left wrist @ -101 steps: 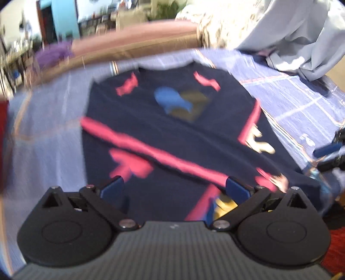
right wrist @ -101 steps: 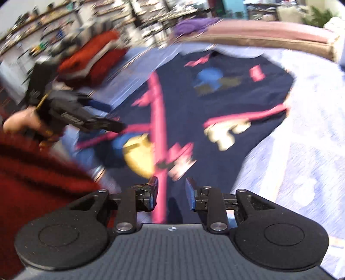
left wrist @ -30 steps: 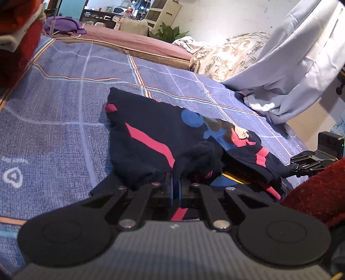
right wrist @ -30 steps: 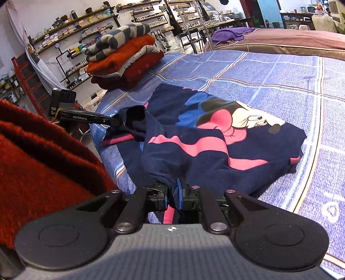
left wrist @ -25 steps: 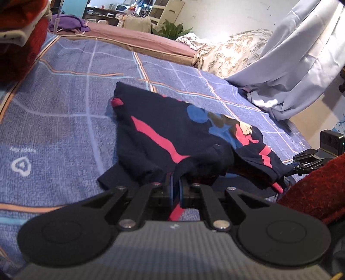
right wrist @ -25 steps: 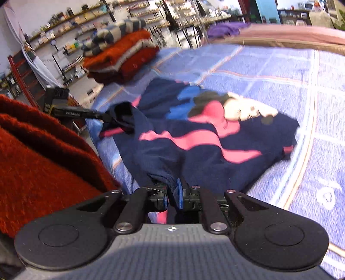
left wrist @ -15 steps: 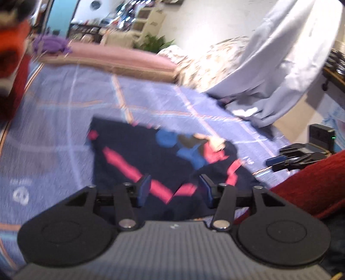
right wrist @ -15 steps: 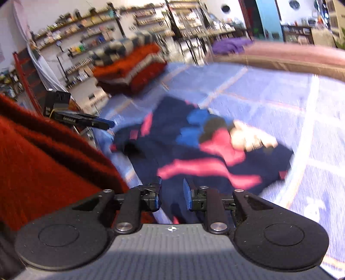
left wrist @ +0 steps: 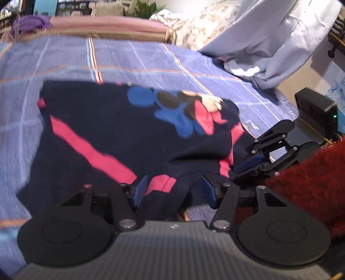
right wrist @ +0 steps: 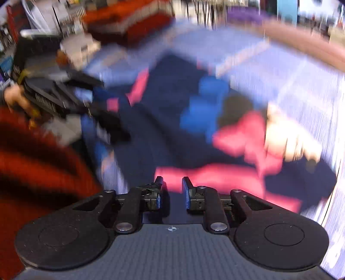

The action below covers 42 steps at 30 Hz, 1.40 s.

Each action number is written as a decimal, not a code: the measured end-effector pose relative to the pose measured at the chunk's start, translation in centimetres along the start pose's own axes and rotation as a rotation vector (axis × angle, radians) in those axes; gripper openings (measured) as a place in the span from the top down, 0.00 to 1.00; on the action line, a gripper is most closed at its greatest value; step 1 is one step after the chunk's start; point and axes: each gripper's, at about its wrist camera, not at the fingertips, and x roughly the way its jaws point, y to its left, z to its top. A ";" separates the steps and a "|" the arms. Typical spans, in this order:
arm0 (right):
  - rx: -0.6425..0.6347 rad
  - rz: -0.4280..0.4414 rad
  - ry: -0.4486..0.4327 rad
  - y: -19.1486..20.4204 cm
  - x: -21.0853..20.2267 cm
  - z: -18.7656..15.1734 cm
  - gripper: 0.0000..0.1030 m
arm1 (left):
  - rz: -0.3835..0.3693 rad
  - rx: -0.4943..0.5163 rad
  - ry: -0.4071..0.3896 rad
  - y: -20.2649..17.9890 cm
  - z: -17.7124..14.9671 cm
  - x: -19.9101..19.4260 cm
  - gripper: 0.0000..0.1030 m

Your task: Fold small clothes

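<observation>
A small navy garment (left wrist: pixel 112 127) with pink stripes and a cartoon mouse print lies folded over on the blue plaid bedspread (left wrist: pixel 133 56). My left gripper (left wrist: pixel 174 189) is open just above its near hem, with a fold of cloth bunched between the fingers. My right gripper (right wrist: pixel 171 189) is open and empty over the near edge of the garment (right wrist: pixel 179 112). That view is heavily blurred. Each gripper shows in the other's view: the right gripper (left wrist: pixel 258 161) at the garment's right corner, the left gripper (right wrist: pixel 71 101) at its left.
A pale blue sheet (left wrist: pixel 280 41) and floral bedding (left wrist: pixel 194 28) lie at the bed's far right. A black box (left wrist: pixel 317 112) stands off the right edge. A stack of red and orange clothes (right wrist: pixel 133 19) sits at the far left. My red sleeve (left wrist: pixel 308 178) is close by.
Both grippers have opened and let go of the garment's near edge, which has dropped onto the bed. Both have moved down and forward over it.
</observation>
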 end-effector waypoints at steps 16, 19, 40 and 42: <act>0.369 0.115 -0.197 -4.4 -8.5 -5.6 0.35 | -0.023 0.149 -0.045 -4.4 5.2 -3.5 0.10; 0.502 -0.006 -0.319 -6.3 -10.5 -6.3 0.15 | 0.058 0.314 -0.067 -8.5 8.1 -0.6 0.09; 0.752 -0.054 -0.450 -9.7 -12.0 -10.7 0.09 | 0.235 0.821 0.264 -24.2 2.0 16.1 0.43; 0.749 -0.057 -0.450 -9.7 -11.7 -10.5 0.09 | 0.257 0.845 0.232 -24.9 1.9 16.1 0.38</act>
